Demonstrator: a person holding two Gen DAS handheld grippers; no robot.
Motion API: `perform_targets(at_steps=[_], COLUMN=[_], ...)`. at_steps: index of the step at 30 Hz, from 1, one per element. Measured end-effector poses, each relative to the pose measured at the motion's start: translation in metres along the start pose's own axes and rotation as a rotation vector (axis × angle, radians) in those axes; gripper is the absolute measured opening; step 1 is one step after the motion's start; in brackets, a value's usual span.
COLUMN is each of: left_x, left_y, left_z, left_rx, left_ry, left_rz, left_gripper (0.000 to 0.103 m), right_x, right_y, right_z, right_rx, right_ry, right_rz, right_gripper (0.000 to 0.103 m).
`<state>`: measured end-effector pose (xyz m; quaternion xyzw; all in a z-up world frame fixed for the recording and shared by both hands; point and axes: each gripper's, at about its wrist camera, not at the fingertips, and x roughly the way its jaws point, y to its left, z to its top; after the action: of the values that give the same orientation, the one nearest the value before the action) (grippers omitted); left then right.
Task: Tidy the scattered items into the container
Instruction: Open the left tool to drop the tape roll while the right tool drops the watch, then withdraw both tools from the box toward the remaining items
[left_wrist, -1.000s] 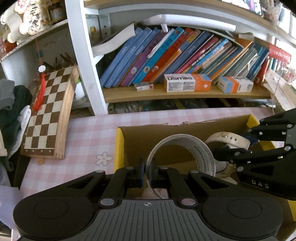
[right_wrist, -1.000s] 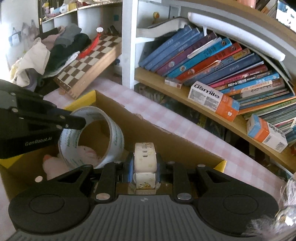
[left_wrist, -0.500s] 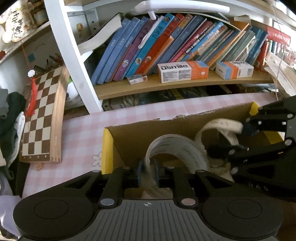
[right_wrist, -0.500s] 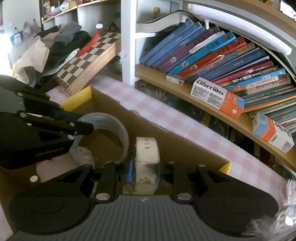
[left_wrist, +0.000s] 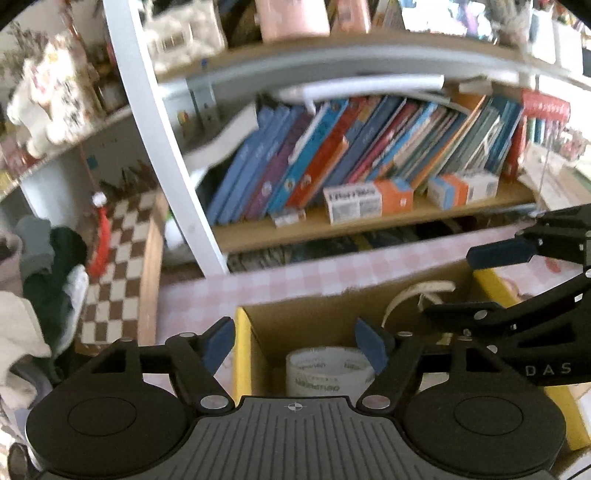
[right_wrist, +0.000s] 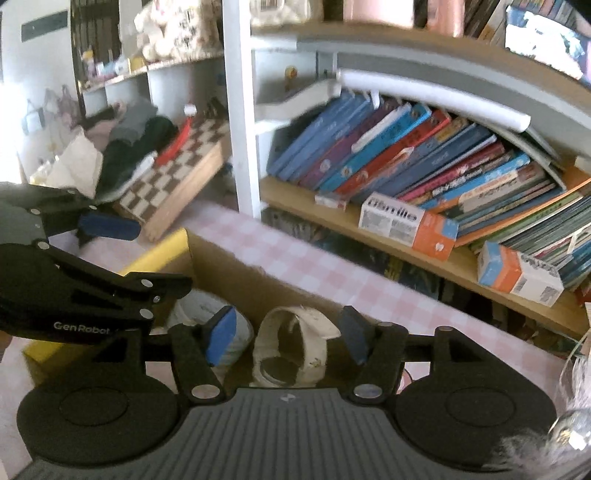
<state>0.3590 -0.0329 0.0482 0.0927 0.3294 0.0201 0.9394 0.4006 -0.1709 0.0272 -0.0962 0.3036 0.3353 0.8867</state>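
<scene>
A cardboard box (left_wrist: 314, 321) with yellow flaps stands on the pink checked tablecloth. Inside it lies a roll of clear tape (left_wrist: 328, 373), below my left gripper (left_wrist: 293, 345), whose jaws are opening and touch nothing. A white wristwatch (right_wrist: 291, 343) rests in the box (right_wrist: 236, 273) under my right gripper (right_wrist: 288, 336). Its jaws are opening too, and the pads stand clear of the strap. The watch strap (left_wrist: 417, 291) and the right gripper (left_wrist: 480, 284) also show in the left wrist view. In the right wrist view the left gripper (right_wrist: 136, 258) comes in from the left above the tape roll (right_wrist: 192, 310).
A bookshelf (left_wrist: 369, 221) with slanted books and an orange-and-white carton (left_wrist: 365, 199) runs behind the table. A wooden chessboard (left_wrist: 125, 266) leans at the left beside a pile of clothes (left_wrist: 48, 266). A white upright post (right_wrist: 240, 110) stands behind the box.
Both grippers have opened and risen. The tape roll has dropped from the left one and the watch from the right one; both now lie in the box.
</scene>
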Motion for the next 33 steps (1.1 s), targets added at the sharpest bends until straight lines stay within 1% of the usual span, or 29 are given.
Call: perform_targets(at_steps=[2,7,12,15,18,25,28,33], left_x=[-0.014,-0.049,-0.079,-0.094,-0.106,-0.127,-0.135,-0.151], left_y=[0.001,0.003,0.007,0.008,0.01,0.019,0.022,0.026], left_z=[-0.002,-0.011,-0.024,-0.032,-0.043,-0.067,-0.078,-0.099], left_rx=[-0.002,-0.006,-0.036,-0.047,-0.065,-0.096,-0.094,-0.072], left_ry=[-0.037,-0.118,-0.168,-0.19,-0.204,-0.208,-0.201,-0.2], left_rz=[0.01,0.014,0.011,0.008,0.002,-0.025,-0.038,-0.038], left_gripper=[0.081,0.085,0.087,0.088,0.089,0.089,0.089,0.09], right_x=[-0.012,-0.042,-0.073,-0.089,-0.101,-0.12,-0.128,-0.137], right_y=[0.003,0.013,0.02,0.023,0.026,0.041,0.051,0.071], right_z=[0.0,-0.002,-0.01,-0.017,-0.026,-0.051,-0.064,-0.088], right_rx=[0.01,0.036,0.063,0.067,0.08,0.105,0.126,0.15], right_ry=[-0.025,-0.079,-0.121,-0.135,-0.14,-0.109,-0.096,-0.062], right_rz=[0.005,0.019,0.014,-0.014,-0.046,-0.099,-0.123,-0.159], right_gripper=[0.062,0.064,0.064,0.064,0.064,0.064,0.064,0.064])
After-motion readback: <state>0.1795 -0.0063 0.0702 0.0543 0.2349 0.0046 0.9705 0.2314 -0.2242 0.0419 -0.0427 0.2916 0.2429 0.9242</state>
